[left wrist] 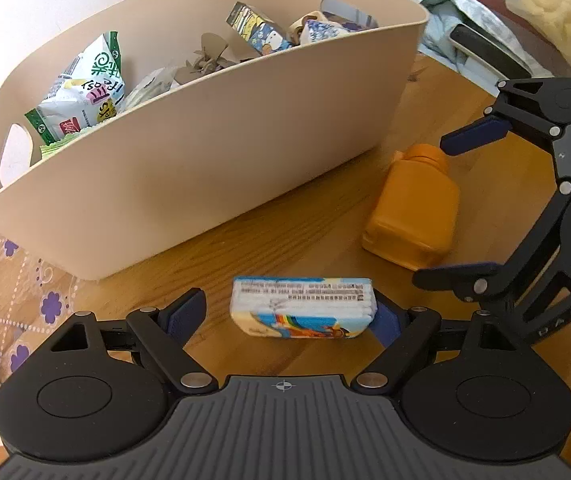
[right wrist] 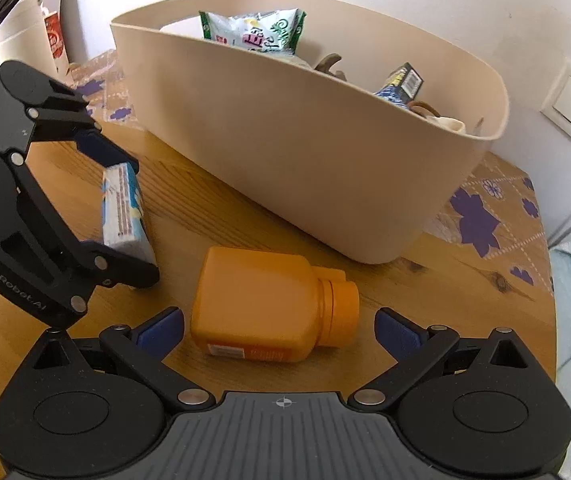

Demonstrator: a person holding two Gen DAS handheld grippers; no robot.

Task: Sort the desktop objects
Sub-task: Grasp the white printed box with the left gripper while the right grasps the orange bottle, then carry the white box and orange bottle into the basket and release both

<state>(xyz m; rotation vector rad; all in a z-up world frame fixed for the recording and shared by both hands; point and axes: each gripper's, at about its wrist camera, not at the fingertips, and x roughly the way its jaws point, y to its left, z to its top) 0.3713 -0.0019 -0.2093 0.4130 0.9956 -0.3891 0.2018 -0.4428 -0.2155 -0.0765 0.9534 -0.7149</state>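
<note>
A beige basket [left wrist: 205, 152] stands on the wooden table and holds snack bags and small boxes; it also shows in the right wrist view [right wrist: 305, 148]. A blue tissue pack [left wrist: 303, 308] stands on its edge between the fingers of my open left gripper [left wrist: 285, 316], touching the right pad; the left pad is apart from it. The pack shows in the right wrist view [right wrist: 123, 206], between the left gripper's fingers [right wrist: 105, 148]. An orange bottle [right wrist: 269, 304] lies on its side between the open fingers of my right gripper [right wrist: 281, 328]. The bottle [left wrist: 413, 208] and the right gripper [left wrist: 461, 208] show in the left wrist view.
A patterned cloth with purple flowers [left wrist: 1, 300] covers the table's left part and shows beyond the basket [right wrist: 481, 216]. A white container [right wrist: 25, 44] stands at the far left. Bedding and a dark object [left wrist: 481, 48] lie beyond the table edge.
</note>
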